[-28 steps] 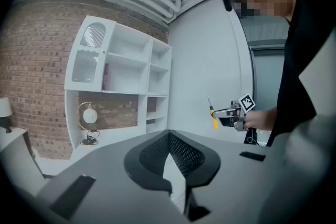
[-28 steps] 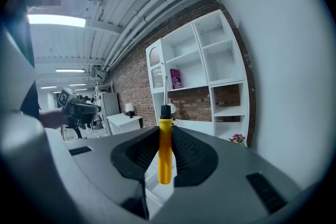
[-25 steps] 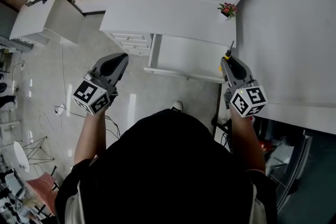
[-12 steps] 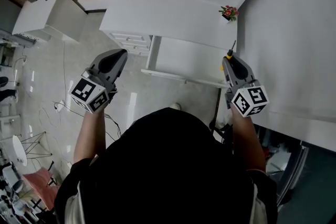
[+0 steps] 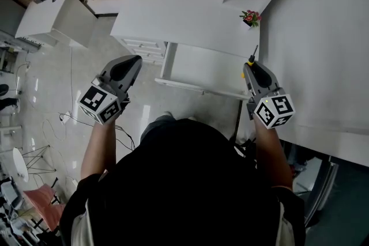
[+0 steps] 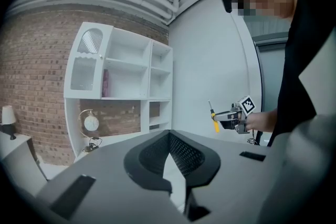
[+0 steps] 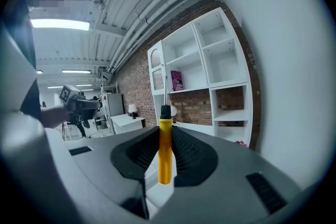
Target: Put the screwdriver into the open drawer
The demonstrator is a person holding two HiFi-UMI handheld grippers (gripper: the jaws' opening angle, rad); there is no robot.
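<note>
Brightly and evenly lit throughout, mostly from ceiling strip lights [image 7: 58, 23], with pale glare on the glossy floor [image 5: 144, 112] and only faint shadows. Sharp in the head view, though bowed toward the edges. Strongly fisheyed in both gripper views, ringed by black corners, and soft on the near grey bodies of the left tongs [image 6: 168, 136] and right tongs [image 7: 165, 131].

We wear a black top [image 5: 184, 181] with short sleeves, which fills the lower part of the head view. Our left tongs [image 5: 131, 60] and right tongs [image 5: 251, 68] have smooth grey shells that taper toward the tip, with black ribbed pads [image 6: 152, 155] set inside. Each ends in a white cube printed with black square markers: the left cube [image 5: 99, 105] and the right cube [image 5: 273, 110], which bears a small yellow-green light.
</note>
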